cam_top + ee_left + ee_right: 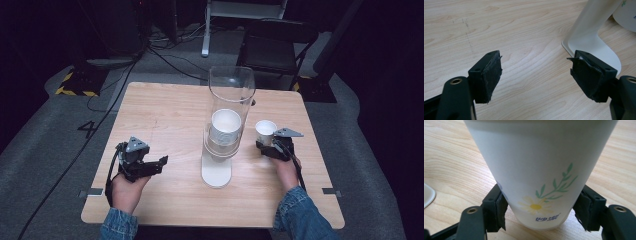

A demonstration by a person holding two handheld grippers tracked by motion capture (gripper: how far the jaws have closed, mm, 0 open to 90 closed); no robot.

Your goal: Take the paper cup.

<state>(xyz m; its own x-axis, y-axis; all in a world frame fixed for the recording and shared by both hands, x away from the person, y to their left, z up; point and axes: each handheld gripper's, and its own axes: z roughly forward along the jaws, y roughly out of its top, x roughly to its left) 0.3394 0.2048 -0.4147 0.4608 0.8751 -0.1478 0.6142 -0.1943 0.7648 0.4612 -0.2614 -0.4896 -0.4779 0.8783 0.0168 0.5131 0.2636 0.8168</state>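
1. Far left of the wooden table [165,107], the left gripper [159,162] sits low over the boards in the person's left hand [125,192], denim cuff at the table's near edge. Its jaws stand wide apart with nothing between them; the left gripper view shows bare wood grain in the gap and worn black pads [492,75].

2. Centre now: a tall clear tube dispenser [231,87] stands upright on a white stand [216,172], with a stack of white paper cups [225,131] inside it. In the left gripper view the stand's foot [596,47] lies just beyond the right-hand jaw.

3. Just right of the dispenser, a single paper cup [265,132] stands upright on the table, mouth up.

4. The right gripper [270,148], in the person's right hand [288,172], has its jaws set on either side of that cup near its base. In the right gripper view both pads [502,211] press the cup's wall [541,170].

5. Print on the cup: a white daisy with a yellow centre, a green leafy sprig, and small blue Chinese characters beneath, too small to read with confidence.
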